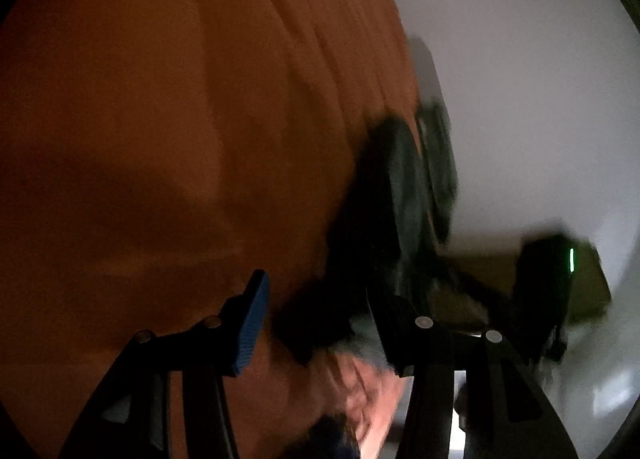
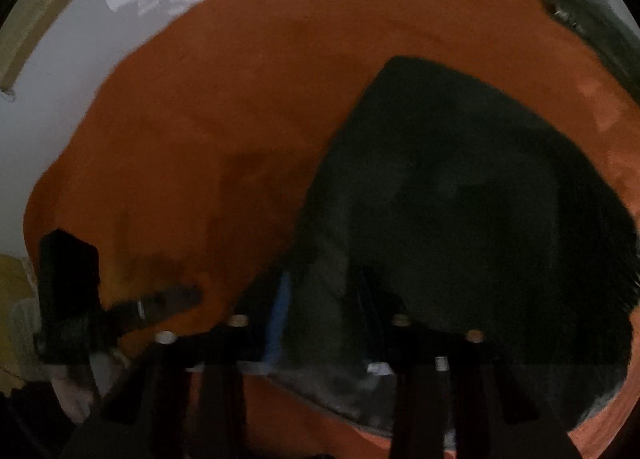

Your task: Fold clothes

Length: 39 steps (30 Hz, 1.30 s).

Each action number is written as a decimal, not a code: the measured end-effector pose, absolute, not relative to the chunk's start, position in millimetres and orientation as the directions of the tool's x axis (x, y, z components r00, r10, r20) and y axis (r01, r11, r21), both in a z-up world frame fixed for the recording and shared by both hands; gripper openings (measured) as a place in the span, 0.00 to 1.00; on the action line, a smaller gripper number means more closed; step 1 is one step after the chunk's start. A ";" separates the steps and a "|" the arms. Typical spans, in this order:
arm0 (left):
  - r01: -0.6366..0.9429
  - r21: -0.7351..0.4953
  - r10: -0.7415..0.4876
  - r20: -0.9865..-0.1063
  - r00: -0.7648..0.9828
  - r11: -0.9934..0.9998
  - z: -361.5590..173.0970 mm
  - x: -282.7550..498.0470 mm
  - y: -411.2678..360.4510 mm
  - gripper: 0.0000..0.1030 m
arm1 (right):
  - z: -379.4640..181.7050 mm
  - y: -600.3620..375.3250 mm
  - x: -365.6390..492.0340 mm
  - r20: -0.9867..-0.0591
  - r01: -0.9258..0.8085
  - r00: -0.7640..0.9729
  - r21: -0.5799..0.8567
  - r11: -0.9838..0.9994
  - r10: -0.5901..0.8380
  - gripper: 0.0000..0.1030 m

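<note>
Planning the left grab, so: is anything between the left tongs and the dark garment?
Nothing visible does. The open left tongs face the dark garment directly, its edge reaching between them, over the orange cover.

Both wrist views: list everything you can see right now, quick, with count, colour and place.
Cloth surface: one, orange, fills most of both views.
Dark garment: one, dark green-black, on the orange cloth, rising ahead of the right gripper.
Wall: pale grey-white, right side of the left view.
Dark object: one, blurred, upper right edge of the right view; cannot tell what.
Left gripper: black with a blue pad, jaws apart, dark fabric between them but grip unclear.
Right gripper: black with a blue pad, garment between its jaws.
</note>
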<state>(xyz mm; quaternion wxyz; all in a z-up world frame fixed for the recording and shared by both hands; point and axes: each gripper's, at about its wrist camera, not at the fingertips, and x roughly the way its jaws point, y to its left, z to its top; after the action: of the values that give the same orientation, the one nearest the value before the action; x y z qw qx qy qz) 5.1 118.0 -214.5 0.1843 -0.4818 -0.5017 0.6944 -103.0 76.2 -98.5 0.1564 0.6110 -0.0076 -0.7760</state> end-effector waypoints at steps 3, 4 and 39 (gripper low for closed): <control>0.163 -0.853 0.753 -0.515 -0.410 -0.495 -214.1 2.7 143.9 0.50 | -112.7 62.3 -110.1 -0.963 0.268 -0.174 0.153 -0.951 -0.204 0.20; 0.146 -0.838 0.742 -0.535 -0.404 -0.525 -213.8 2.4 150.2 0.49 | -116.6 59.4 -111.3 -0.967 0.273 -0.168 0.141 -0.952 -0.191 0.20; 0.218 -0.859 0.747 -0.510 -0.426 -0.463 -217.3 9.3 147.3 0.21 | -146.9 75.2 -159.1 -0.936 0.197 -0.224 0.231 -0.953 -0.273 0.00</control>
<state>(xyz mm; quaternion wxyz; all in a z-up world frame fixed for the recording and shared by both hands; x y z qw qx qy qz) 9.3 147.3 -217.3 0.1907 -0.5004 -0.4820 0.6934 -159.1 75.2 -146.9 0.1501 0.6044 -0.0315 -0.7818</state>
